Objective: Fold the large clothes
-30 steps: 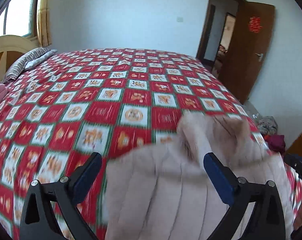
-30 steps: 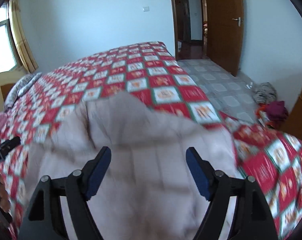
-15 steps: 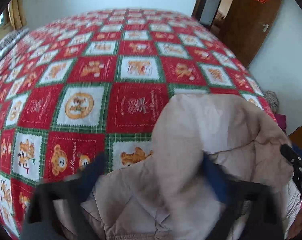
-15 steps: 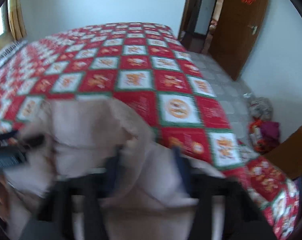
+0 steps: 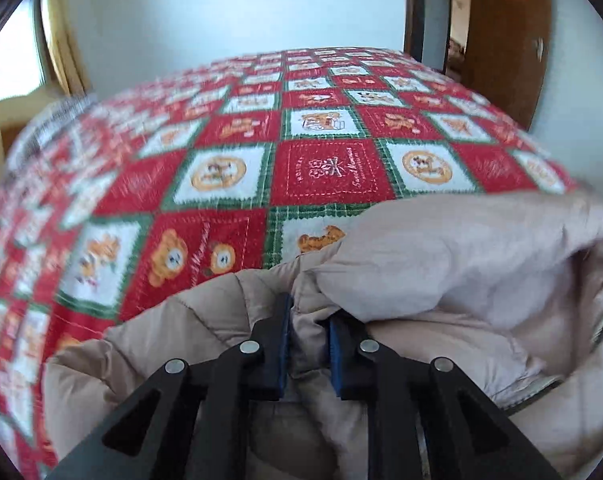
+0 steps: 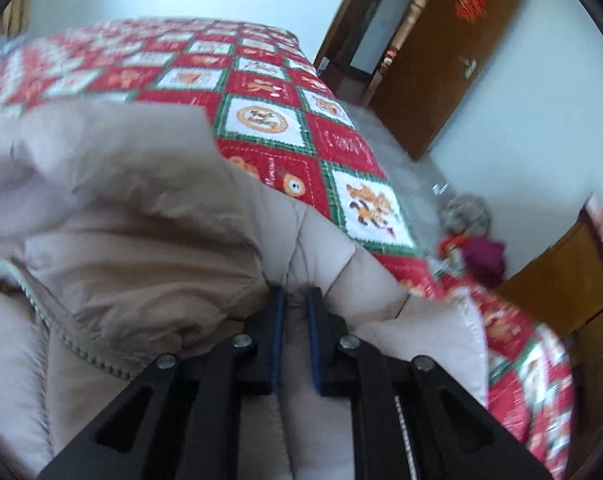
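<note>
Both grippers, left point(image 5: 308, 322) and right point(image 6: 294, 296), just closed, pinching beige quilted puffer jacket point(image 5: 441, 264) near bed point(image 5: 325, 168) edge; lift evenly, keep tension.

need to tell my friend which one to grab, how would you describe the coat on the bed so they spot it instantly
Find the bed with the red, white and green patchwork bedspread. At its near edge lies the puffy beige quilted coat, with its hood bunched up. It is the only plain, pale item there; darker clothes sit on the floor.
</note>
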